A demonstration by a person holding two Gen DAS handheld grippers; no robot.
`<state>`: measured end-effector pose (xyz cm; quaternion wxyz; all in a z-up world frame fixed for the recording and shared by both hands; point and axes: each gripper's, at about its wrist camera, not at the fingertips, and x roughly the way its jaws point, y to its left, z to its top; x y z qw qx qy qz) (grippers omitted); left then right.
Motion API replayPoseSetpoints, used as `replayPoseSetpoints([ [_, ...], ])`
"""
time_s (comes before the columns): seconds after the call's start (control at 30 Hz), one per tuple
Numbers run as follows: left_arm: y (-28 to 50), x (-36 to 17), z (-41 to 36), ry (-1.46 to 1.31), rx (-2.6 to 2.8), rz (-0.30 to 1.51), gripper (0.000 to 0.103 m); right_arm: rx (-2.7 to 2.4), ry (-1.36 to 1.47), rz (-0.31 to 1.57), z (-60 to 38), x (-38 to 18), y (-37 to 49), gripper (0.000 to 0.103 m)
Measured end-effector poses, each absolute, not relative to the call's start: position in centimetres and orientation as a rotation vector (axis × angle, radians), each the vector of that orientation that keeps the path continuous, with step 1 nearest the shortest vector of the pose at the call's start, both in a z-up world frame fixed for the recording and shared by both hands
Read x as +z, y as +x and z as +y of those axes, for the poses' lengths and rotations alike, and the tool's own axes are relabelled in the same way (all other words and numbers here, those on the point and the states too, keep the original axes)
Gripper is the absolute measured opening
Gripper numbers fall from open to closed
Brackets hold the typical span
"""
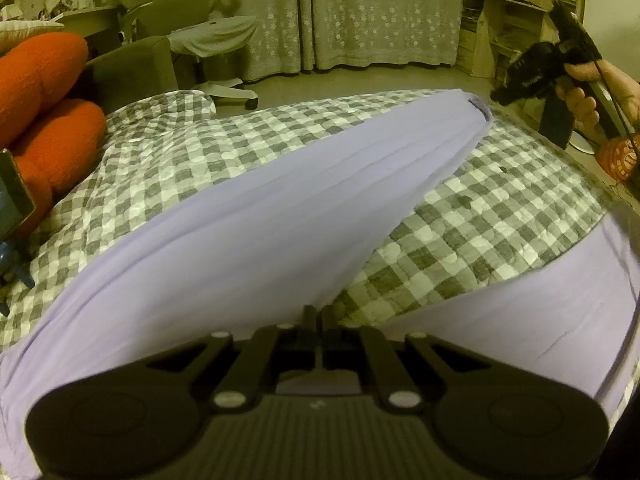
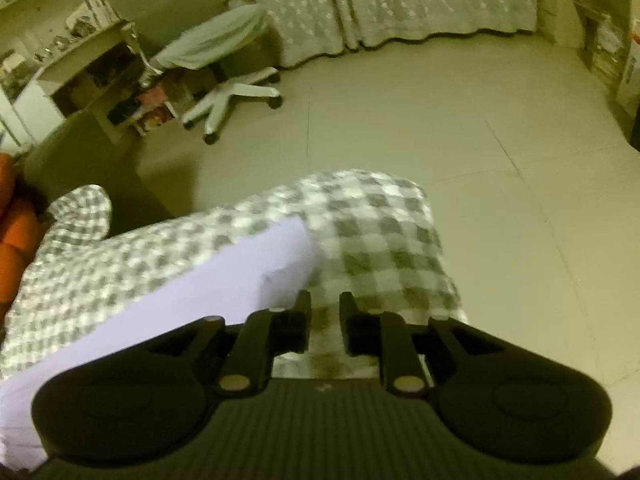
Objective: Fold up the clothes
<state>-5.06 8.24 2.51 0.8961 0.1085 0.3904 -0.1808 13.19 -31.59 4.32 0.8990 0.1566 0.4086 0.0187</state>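
Garment: lavender cloth, laid in a long folded band across the checked quilt; near end at the left tool, far end tapering toward the quilt's far right edge; second spread of the same lavender at the right, relation to the band not clear.
Left tool: fingers together, clamped on the near edge of the lavender cloth.
Right tool: fingers apart, nothing between them; left finger just beside the cloth's end, checked quilt showing through the gap; seen from the left wrist view raised above the far right corner, held in a hand.
Support: grey-and-white checked quilt, puckered, over a soft raised piece; whether bed or sofa cannot be told.
Left of quilt: orange plush cushions, stacked, touching the quilt's edge.
Beyond quilt: olive upholstered block, then a white swivel chair on a five-star castor base, pale cloth draped over its seat.
Floor: pale tiles, bare between quilt and curtain.
Far wall: floral-print curtain, hanging to the floor.
Room sides: cluttered desk and shelves at left; open shelving at right.
Picture quality: right wrist view blurred; yellow-green cast over both.
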Motion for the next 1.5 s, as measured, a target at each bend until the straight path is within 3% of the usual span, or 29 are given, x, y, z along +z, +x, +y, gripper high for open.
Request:
replayPoseSetpoints([
  [0.17,-5.1,2.5,8.2,0.219,-0.372,0.811,0.002,0.061,0.176,0.797,-27.8,4.7,13.8,0.021],
  [0.3,-5.1,2.5,8.3,0.216,-0.373,0.815,0.002,0.063,0.07,0.782,-25.2,3.8,14.2,0.036],
  [0.37,-5.2,2.5,8.3,0.216,-0.373,0.815,0.002,0.053,0.036,0.833,-24.5,3.0,14.7,0.036],
  [0.43,-5.1,2.5,8.3,0.215,-0.374,0.815,0.002,-0.009,-0.016,0.863,-24.2,2.3,15.0,0.024],
  [0.47,-5.1,2.5,8.4,0.214,-0.375,0.816,0.002,-0.026,-0.01,0.864,-24.5,2.3,15.0,0.004],
  [0.5,-5.1,2.5,8.4,0.213,-0.376,0.816,0.002,-0.042,0.002,0.866,-25.0,2.4,14.9,0.001],
  [1.03,-4.8,3.3,9.6,0.126,-0.368,0.802,0.003,-0.022,0.273,0.874,-30.2,2.5,12.6,0.001],
  [1.13,-4.5,3.1,9.5,0.136,-0.357,0.813,0.006,-0.025,0.301,0.873,-30.9,2.6,12.3,0.001],
  [1.27,-4.6,3.0,9.1,0.157,-0.39,0.817,0.024,-0.021,0.329,0.881,-31.7,2.6,12.2,0.002],
  [1.33,-4.6,3.1,8.9,0.167,-0.411,0.817,0.02,-0.034,0.342,0.88,-32.2,2.6,12.1,0.002],
  [1.37,-4.7,3.1,8.8,0.173,-0.421,0.817,0.005,-0.048,0.341,0.878,-32.5,2.6,12.0,0.003],
  [1.4,-4.9,3.1,8.7,0.176,-0.433,0.825,0.001,-0.06,0.345,0.879,-32.9,2.6,12.0,0.003],
  [1.5,-5.1,3.3,8.6,0.174,-0.431,0.811,0.001,-0.062,0.376,0.881,-33.8,2.4,11.7,0.004],
])
